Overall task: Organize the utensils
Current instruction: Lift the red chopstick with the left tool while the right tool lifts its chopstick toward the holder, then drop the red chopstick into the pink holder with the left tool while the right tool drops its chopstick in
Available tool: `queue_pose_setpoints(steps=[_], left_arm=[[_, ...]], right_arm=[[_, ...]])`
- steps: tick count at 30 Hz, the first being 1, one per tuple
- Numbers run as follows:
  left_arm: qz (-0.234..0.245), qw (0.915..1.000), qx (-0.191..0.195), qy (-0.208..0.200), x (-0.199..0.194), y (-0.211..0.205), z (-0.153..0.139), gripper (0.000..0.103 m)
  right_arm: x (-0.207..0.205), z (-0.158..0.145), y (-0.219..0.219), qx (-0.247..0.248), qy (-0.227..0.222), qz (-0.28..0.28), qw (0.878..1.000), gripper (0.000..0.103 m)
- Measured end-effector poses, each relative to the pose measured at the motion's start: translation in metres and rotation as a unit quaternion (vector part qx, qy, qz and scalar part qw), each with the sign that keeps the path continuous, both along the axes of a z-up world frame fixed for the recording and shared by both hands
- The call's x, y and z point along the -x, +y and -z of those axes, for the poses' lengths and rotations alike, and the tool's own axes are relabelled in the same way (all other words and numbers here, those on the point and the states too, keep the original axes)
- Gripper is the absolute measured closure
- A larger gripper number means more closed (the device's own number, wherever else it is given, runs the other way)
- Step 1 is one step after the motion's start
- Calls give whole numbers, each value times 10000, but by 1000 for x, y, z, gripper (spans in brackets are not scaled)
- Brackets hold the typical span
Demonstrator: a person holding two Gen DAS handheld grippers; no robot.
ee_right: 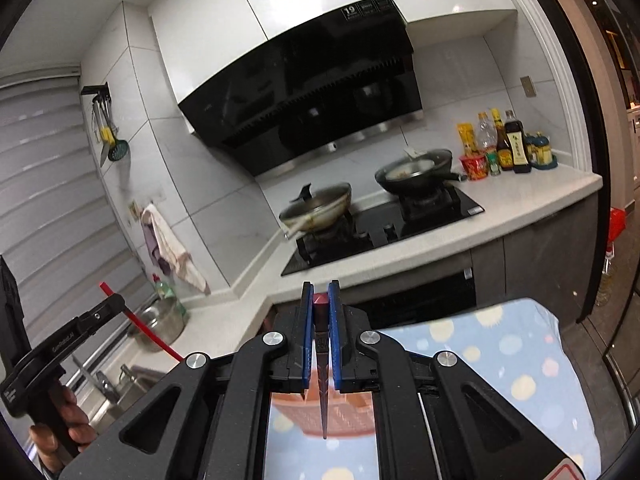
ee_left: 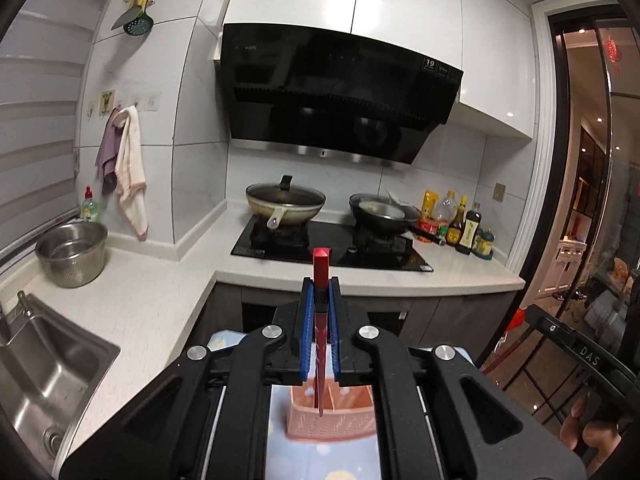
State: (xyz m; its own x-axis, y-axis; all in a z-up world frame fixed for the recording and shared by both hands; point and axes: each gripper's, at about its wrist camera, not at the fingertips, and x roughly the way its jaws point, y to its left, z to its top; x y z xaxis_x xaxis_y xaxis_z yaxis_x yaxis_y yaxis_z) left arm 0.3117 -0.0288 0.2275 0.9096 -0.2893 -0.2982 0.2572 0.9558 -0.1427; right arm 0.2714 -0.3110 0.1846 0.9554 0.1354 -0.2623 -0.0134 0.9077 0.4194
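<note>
Left wrist view: a slim red chopstick with a square faceted top (ee_left: 321,312) stands upright, clamped between the blue ribbed pads of the left gripper (ee_left: 321,286). Its top juts above the fingertips and its pointed tip hangs over a pink woven-pattern plastic utensil basket with inner dividers (ee_left: 332,420). The black linkage hides most of the basket, so which compartment lies under the tip cannot be told. The basket sits on a pale blue cloth with pastel dots (ee_left: 288,452), itself largely covered by the gripper body.

Right wrist view: a second dark red chopstick with a faceted top (ee_right: 323,384) is pinched the same way by the right gripper (ee_right: 321,286), its jaws pressed together on the stick, its top sitting just below the pad tips. Its point hangs over the same pink basket (ee_right: 344,412), of which only a strip shows.

Both grippers point slightly downward toward the kitchen counter. At the left edge of the right view, a hand (ee_right: 60,428) grips the other tool's black handle, the first chopstick (ee_right: 136,320) slanting through its fingers. In the left view, fingertips (ee_left: 592,436) on the right handle are cut off at the frame's corner.

Beyond, a white countertop (ee_left: 160,300) carries a black gas hob with two pans (ee_left: 332,240), slightly blurred in the right view, a steel colander bowl (ee_left: 72,252) and a steel sink (ee_left: 48,372).
</note>
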Motion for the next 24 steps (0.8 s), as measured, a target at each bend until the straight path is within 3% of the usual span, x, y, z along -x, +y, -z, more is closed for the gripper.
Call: queue_pose_setpoints(steps=[5,13,24], left_arm=[[8,10000,18,79,-37,-10,5,96],[-23,9985,-116,531,-78,-18,50,96],[15,9947,-177,1010,-96,-19,94,95]], right_arm=[[-39,1,10,66,6,59,10000,96],[-85,32,20,200,456,-75,9987,96],[-105,77,27,262,1029,-149,9942,95]])
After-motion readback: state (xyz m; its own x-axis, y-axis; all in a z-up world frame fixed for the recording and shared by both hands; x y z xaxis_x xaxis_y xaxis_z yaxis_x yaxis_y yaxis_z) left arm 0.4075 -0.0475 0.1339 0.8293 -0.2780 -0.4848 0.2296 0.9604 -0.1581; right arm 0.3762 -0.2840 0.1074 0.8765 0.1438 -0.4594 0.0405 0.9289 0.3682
